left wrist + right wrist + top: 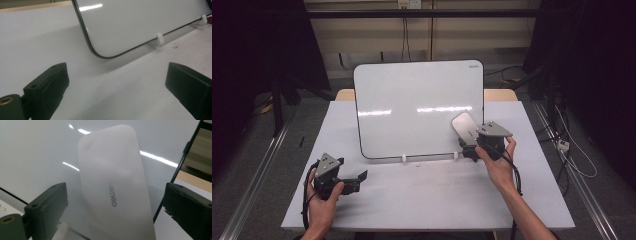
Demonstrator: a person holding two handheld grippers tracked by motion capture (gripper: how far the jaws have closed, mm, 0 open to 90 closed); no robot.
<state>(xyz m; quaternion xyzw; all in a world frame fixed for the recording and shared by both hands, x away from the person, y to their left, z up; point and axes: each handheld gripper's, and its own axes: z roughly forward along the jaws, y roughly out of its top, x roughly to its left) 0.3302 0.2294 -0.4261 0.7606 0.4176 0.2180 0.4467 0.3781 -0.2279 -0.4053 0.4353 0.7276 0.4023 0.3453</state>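
Observation:
A white whiteboard (412, 100) with a dark rim stands tilted back on the white table (422, 200). A white oblong eraser (463, 123) with grey lettering lies against the board's lower right part. My right gripper (471, 143), held in a hand, points at it. In the right gripper view the eraser (115, 187) runs up between the two black jaws, which stand wide with a gap on each side. My left gripper (358, 181) rests low at the table's front left, open, with nothing but bare table between its jaws (116, 82). It faces the board's lower left corner (100, 53).
Two small white clips (403, 159) (456, 155) hold the board's bottom edge. A few dark crumbs (175, 45) lie on the table near one clip (160, 38). Cables (569, 150) lie on the floor right of the table, and metal rails run along both sides.

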